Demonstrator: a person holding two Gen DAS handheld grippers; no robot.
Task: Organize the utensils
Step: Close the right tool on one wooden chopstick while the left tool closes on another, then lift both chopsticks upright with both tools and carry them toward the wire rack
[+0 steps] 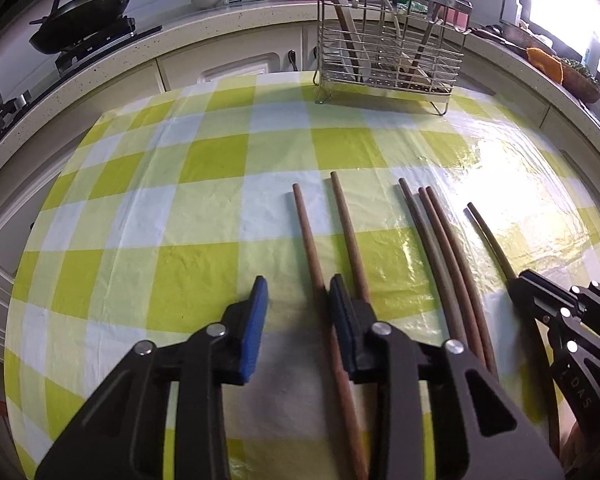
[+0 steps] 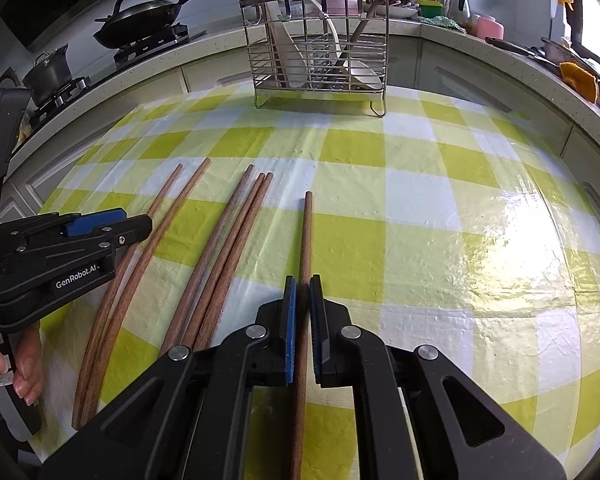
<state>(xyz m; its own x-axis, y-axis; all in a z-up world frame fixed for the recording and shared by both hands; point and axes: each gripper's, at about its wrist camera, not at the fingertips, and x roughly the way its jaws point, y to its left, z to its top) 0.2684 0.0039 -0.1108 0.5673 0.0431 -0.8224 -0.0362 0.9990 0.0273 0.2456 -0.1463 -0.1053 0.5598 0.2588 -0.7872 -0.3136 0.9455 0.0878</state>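
Observation:
Several brown wooden chopsticks lie side by side on the green-and-white checked tablecloth. My left gripper stands open over the leftmost chopstick, which runs between the jaws close to the right pad; the left pad is clear of it. The second chopstick passes outside the right finger. Three more chopsticks lie bunched in the middle. My right gripper is shut on a single chopstick that points toward the rack. In the left wrist view the right gripper sits at the right.
A wire utensil rack with spoons and ladles stands at the table's far edge. Behind it a counter curves round, with a wok and a pot on a stove at the left. An orange cloth lies on the right counter.

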